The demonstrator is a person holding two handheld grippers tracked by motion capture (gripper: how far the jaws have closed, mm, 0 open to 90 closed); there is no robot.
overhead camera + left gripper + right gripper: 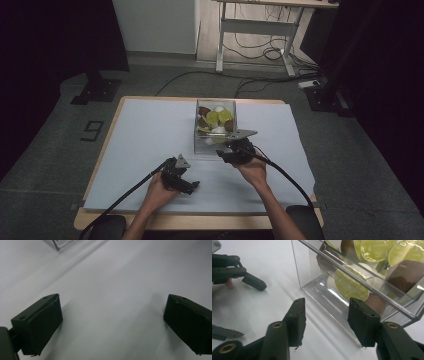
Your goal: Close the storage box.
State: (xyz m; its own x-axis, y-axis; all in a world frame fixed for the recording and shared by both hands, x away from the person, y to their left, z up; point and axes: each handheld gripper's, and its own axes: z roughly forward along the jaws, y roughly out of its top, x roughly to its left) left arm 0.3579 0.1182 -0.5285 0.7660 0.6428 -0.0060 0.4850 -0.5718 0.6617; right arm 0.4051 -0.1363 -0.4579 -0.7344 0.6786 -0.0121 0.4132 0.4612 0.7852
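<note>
The box [215, 125] stands upright on the sheet [145, 130], a little past the middle of the table [102, 150] and toward its far edge. It is clear-walled, and we see capsules [213, 117] piled inside it: several with yellow-green lids, some dark brown, a few white. In the right gripper view the box [332, 290] comes close: its near wall and bottom edge run slantwise across the picture, with a green-lidded capsule [350, 283] leaning against the clear wall from inside.

Our right gripper [231, 151] sits at the box's near right corner, just beside it. In its own view the right gripper [327, 317] has its jaws partly apart, neither wide nor narrow. The bottom edge of the box runs past the gap between them. The right-hand jaw is at the clear wall; we cannot tell whether it touches. The other jaw stands off over the sheet, so nothing is gripped.

Our left gripper [187, 186] rests low over the sheet, nearer to us and left of the box, well apart from it. In its own view the left gripper [112, 320] has its jaws spread wide with only bare sheet between them, and a corner of the box [60, 243] shows at the top edge. The right gripper view also catches it off to the left.
</note>
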